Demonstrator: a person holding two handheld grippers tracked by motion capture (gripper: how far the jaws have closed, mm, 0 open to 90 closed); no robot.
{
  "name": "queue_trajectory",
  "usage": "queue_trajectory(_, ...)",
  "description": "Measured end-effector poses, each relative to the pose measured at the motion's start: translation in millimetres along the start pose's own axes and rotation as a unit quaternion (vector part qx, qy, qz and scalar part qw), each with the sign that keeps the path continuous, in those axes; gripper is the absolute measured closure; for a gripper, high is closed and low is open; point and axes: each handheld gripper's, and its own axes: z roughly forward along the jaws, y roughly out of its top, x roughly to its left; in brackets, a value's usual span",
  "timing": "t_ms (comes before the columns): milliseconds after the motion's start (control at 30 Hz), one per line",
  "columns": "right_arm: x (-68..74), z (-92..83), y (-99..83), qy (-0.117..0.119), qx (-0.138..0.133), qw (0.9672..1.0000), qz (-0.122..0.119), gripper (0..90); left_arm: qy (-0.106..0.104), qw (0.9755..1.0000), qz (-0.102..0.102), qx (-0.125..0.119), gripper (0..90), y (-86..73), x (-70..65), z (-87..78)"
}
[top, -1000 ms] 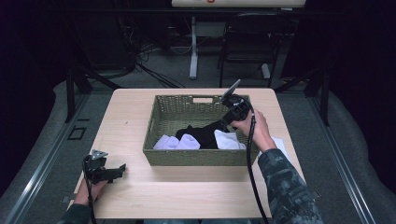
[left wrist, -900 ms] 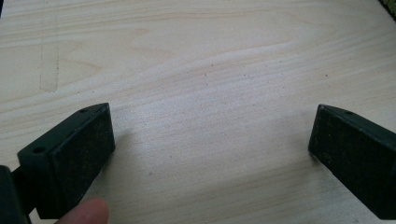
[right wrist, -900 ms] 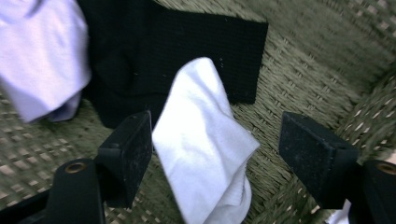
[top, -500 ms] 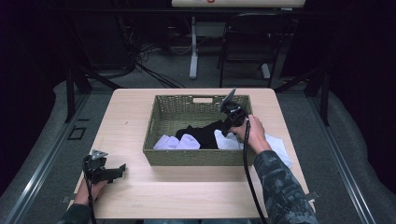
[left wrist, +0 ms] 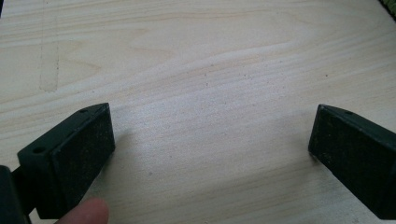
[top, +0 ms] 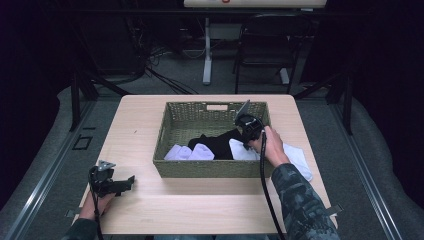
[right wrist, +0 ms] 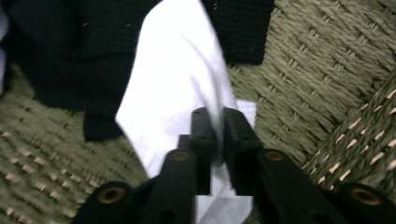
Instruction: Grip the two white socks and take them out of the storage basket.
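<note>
The right gripper's fingers were clamped on a white cloth in the basket, beside a black garment. The left gripper rested on the desk, fingers wide apart.

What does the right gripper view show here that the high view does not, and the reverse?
Right gripper view alone: the right tongs have their jaws pinched shut on a fold of the white cloth, which lies over the black garment on the woven basket floor.

High view alone: the left tongs resting on the table near its front left corner, another white cloth on the table right of the basket, and two more white pieces inside it.

Both: basket, black garment, white cloth.
</note>
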Motion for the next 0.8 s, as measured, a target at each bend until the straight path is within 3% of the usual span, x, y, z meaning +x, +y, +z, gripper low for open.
queue_trajectory(33,-0.8,-3.1,0.0,0.001,0.007,0.9999,-0.01,85.9,0.0,1.0,0.0,0.0,0.2,0.0,0.0,0.0)
queue_trajectory(167,2.1,-17.7,-3.9,0.013,-0.019,0.9997,-0.01,86.2,0.001,1.0,0.0,-0.001,0.2,0.0,-0.1,0.1)
queue_trajectory(200,2.2,-24.2,-3.7,0.009,-0.013,0.9997,-0.02,86.2,0.0,1.0,0.0,0.0,0.2,0.0,0.0,0.0)
queue_trajectory(233,4.2,-27.8,-4.9,0.016,-0.023,0.9995,-0.013,86.2,0.0,1.0,0.0,-0.001,0.2,0.0,-0.1,0.1)
queue_trajectory(467,10.0,-59.5,-6.3,0.025,-0.041,0.9983,-0.031,86.3,0.0,1.0,0.0,-0.001,0.1,0.3,0.0,0.6)
queue_trajectory(633,14.5,-78.6,-4.0,0.022,-0.051,0.9974,-0.045,86.3,0.0,1.0,0.0,-0.001,0.0,0.6,0.1,0.9)
queue_trajectory(800,15.7,-97.8,-2.8,0.024,-0.067,0.9965,-0.044,86.5,0.001,1.0,0.0,-0.001,0.1,0.4,0.0,0.7)
